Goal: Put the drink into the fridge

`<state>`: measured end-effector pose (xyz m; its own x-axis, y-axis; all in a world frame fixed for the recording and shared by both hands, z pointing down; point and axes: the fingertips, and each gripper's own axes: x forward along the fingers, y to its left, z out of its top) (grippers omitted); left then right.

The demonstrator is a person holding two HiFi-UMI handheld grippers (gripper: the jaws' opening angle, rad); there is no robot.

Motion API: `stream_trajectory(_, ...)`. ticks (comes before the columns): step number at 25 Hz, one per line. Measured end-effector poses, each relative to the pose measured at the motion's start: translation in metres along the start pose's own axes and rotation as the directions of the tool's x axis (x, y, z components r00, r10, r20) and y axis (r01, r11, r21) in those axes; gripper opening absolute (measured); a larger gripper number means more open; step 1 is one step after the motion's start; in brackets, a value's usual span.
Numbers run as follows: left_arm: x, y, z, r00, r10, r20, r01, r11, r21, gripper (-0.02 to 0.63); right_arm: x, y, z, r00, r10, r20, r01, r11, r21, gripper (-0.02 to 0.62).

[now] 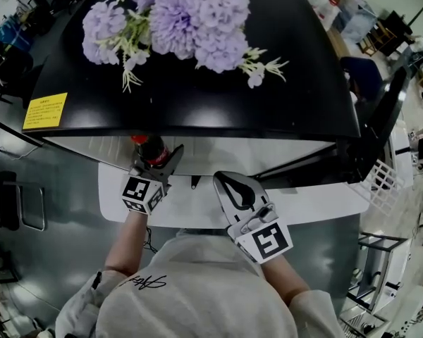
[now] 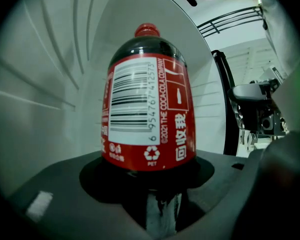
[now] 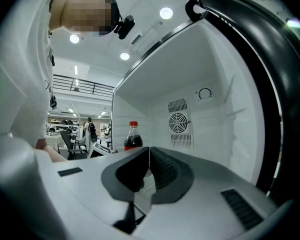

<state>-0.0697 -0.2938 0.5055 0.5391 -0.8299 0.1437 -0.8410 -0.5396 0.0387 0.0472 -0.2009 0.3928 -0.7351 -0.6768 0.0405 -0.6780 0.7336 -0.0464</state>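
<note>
The drink is a cola bottle [image 2: 149,104] with a red cap and a red label. My left gripper [image 2: 157,204] is shut on its lower body and holds it upright in front of the fridge's white inner wall [image 2: 45,84]. In the head view the bottle [image 1: 149,148] sits just under the fridge's black top [image 1: 197,104], with the left gripper [image 1: 163,159] around it. My right gripper [image 1: 234,189] is beside it to the right, shut and empty. In the right gripper view the jaws [image 3: 149,156] meet, and the bottle [image 3: 133,136] stands beyond them to the left.
Purple artificial flowers [image 1: 176,20] and a yellow sticker [image 1: 45,110] lie on the fridge's top. The open door [image 1: 384,115] stands at the right, its black edge [image 3: 270,74] close to my right gripper. A fan vent [image 3: 180,122] is on the fridge's back wall. A white ledge [image 1: 324,199] runs under both grippers.
</note>
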Motion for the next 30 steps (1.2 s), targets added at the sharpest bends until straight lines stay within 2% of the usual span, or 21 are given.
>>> stream_trajectory(13,0.02,0.012,-0.007,1.0,0.016,-0.012,-0.016,1.0,0.024,0.295,-0.008,-0.003,0.005,1.0,-0.026,-0.003,0.026,0.999,-0.04,0.012)
stream_trajectory(18,0.029,0.018,-0.007,1.0,0.022,-0.011,-0.021,1.0,0.022,0.295,-0.01,0.001,0.0,0.999,-0.026,-0.044,0.026,1.0,0.005,0.012)
stream_trajectory(30,0.046,0.045,0.0,0.998,0.064,0.005,-0.064,0.996,0.056,0.295,-0.014,-0.003,-0.004,0.997,-0.048,-0.058,0.048,0.999,0.002,0.012)
